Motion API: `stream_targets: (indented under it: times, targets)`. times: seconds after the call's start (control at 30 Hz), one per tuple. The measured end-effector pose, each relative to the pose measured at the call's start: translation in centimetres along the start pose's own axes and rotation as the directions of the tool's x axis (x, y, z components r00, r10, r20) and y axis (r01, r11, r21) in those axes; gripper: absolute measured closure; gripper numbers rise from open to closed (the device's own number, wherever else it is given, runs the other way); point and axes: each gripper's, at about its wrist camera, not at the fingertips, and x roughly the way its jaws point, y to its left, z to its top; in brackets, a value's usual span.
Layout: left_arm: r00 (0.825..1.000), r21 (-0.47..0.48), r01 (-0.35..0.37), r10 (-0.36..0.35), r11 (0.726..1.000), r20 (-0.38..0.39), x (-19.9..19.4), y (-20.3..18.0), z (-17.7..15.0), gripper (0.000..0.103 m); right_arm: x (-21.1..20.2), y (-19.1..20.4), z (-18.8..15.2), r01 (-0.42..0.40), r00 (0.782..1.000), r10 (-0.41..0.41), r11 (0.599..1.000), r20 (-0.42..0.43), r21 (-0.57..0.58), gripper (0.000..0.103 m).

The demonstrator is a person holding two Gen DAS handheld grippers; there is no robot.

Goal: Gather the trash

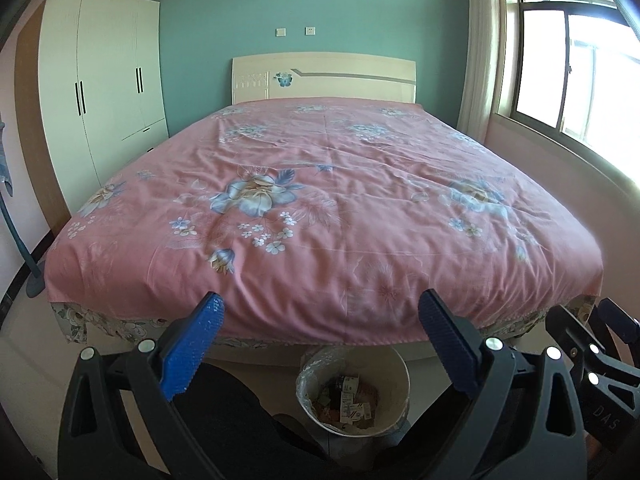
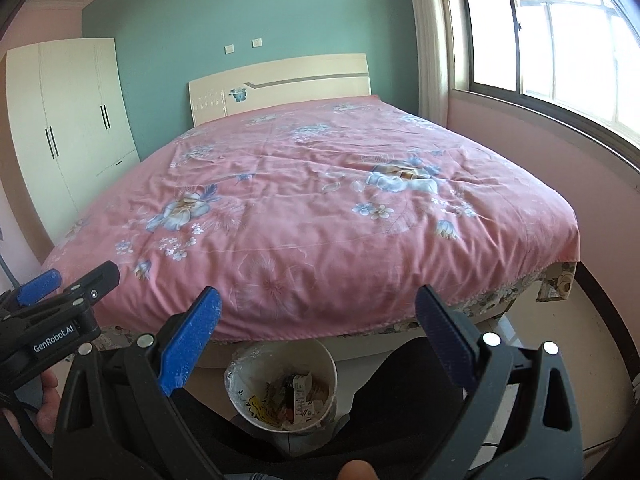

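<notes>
A white trash bin (image 1: 354,390) with a plastic liner stands on the floor at the foot of the bed, between a person's dark-clothed legs. Wrappers and paper scraps lie inside it (image 2: 298,394). My left gripper (image 1: 320,312) is open above the bin with nothing between its blue pads. My right gripper (image 2: 318,308) is open too and holds nothing; it hovers over the same bin (image 2: 282,388). The left gripper (image 2: 66,280) also shows at the left edge of the right wrist view. The pink floral bedspread (image 1: 320,208) shows no loose trash.
The bed (image 2: 320,208) fills the room ahead, with a cream headboard (image 1: 324,76) against a teal wall. A white wardrobe (image 1: 100,92) stands to the left, and a window (image 2: 552,48) on the right. A fan base (image 1: 34,284) sits on the floor at far left.
</notes>
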Motion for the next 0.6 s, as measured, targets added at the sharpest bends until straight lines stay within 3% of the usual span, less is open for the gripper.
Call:
stream_targets:
  times: [0.6]
  targets:
    - [0.997, -0.036, -0.071, 0.07, 0.997, -0.034, -1.8, 0.9, -3.4, 0.004, -1.1, 1.3, -2.3, -0.018, 1.0, 0.017, 0.999, -0.026, -0.051, 0.007]
